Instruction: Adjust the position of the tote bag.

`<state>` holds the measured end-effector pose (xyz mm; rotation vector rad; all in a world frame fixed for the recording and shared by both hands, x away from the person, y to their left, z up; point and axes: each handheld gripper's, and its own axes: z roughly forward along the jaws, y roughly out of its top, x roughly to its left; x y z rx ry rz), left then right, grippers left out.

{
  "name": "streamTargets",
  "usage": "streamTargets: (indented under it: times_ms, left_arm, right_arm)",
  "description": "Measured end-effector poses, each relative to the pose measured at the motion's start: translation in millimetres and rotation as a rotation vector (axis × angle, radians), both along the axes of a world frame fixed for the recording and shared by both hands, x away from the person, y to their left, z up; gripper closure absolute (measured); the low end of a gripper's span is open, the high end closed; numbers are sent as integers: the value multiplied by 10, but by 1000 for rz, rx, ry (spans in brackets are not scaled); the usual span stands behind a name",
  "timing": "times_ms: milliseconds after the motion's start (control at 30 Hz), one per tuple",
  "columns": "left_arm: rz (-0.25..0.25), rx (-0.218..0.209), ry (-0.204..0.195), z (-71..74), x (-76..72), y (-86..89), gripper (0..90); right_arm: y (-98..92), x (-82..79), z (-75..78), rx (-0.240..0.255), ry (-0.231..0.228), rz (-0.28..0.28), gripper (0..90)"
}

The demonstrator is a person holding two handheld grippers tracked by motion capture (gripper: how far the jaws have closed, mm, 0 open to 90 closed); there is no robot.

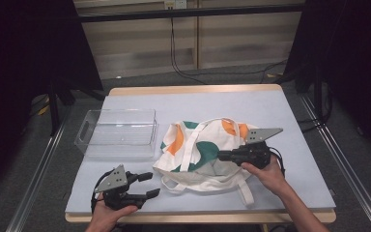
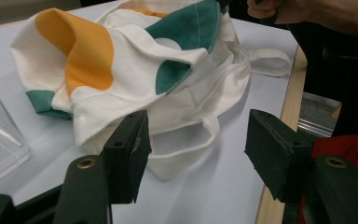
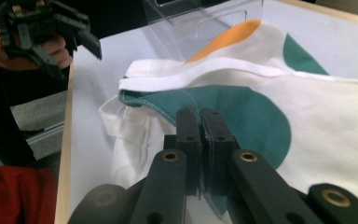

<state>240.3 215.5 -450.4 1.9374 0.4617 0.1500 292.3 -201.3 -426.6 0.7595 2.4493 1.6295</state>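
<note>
At the near edge of the high view, the left gripper (image 1: 150, 184) is held with its jaws spread around nothing, just left of a crumpled cloth bag (image 1: 198, 145) on the table (image 1: 294, 159). The right gripper (image 1: 221, 155) lies over the bag's right side. A clear plastic bin (image 1: 118, 133) stands at the left.

In the left gripper view, the jaws are seen apart, the bag beyond them, its far end cut off.

In the right gripper view, the jaws are pressed together on a green fold of the soft fabric.
</note>
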Motion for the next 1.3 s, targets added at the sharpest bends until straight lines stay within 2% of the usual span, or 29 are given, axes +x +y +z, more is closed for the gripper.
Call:
streamTargets:
  times_ms: [100, 200, 267, 467, 633, 667, 800, 967, 1033, 1133, 1167, 1233, 1300]
  left_arm:
    - [-10, -19, 7, 9, 22, -104, 405]
    - [-25, -15, 7, 29, 28, -203, 407]
    - [-54, 5, 7, 38, 38, -263, 437]
    - [-84, 16, 7, 52, 65, -417, 485]
    - [-89, 3, 8, 128, 172, -563, 519]
    - [-88, -5, 8, 145, 196, -600, 532]
    - [-96, -21, 3, 193, 270, -732, 535]
    - [-92, 9, -12, 237, 348, -868, 542]
    - [-101, 13, 6, 235, 427, -961, 624]
    - [-100, 13, 7, 223, 485, -1036, 652]
    - [-98, 23, 14, 208, 527, -1111, 643]
    - [-94, 34, 15, 204, 540, -1151, 580]
    - [-88, 72, 13, 180, 549, -1270, 546]
  right_arm:
    - [1, 46, 18, 0, 0, -4, 867]
    - [3, 109, 11, -1, 9, -9, 868]
    - [2, 160, 28, 0, 7, -20, 869]
    - [27, 276, 44, -10, 16, -27, 869]
    - [36, 286, -4, 11, 14, -31, 870]
    - [52, 270, -29, -11, 14, -31, 870]
    - [47, 249, -32, -12, 14, -32, 870]
    - [50, 249, -39, -8, 14, -31, 870]
    - [51, 244, -32, -8, 10, -34, 870]
    - [51, 242, -34, -8, 11, -35, 869]
    - [50, 241, -36, -7, 7, -35, 870]
    - [47, 238, -34, -5, 7, -34, 870]
    - [47, 236, -32, -6, 7, -32, 870]
